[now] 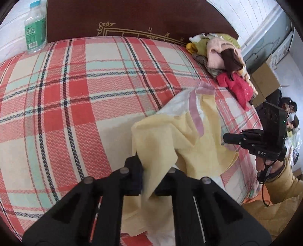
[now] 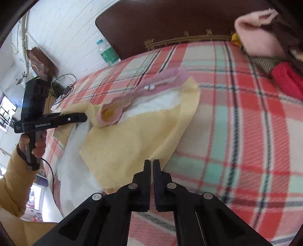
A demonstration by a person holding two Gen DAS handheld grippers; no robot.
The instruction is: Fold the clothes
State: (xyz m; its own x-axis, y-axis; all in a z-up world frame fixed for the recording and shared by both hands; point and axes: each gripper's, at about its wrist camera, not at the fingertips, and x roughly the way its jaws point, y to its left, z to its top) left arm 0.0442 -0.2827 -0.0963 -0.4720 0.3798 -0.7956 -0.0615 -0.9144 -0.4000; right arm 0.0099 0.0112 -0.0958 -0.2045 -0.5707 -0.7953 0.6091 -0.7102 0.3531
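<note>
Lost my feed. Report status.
Left gripper and right gripper both shut on yellow garment. Garment half-lifted off plaid bed. Clothes pile clear.

A bed (image 1: 75, 90) covered in a red, cream and mint plaid blanket fills the view. A dark brown headboard (image 1: 132, 17) with gold trim stands behind it, against a white panelled wall (image 2: 62, 28). Cardboard boxes (image 1: 265, 79) sit beside the bed.

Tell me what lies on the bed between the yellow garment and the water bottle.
Nothing: in the left wrist view, only bare plaid bedspread stretches from the yellow garment to the water bottle by the headboard.
</note>
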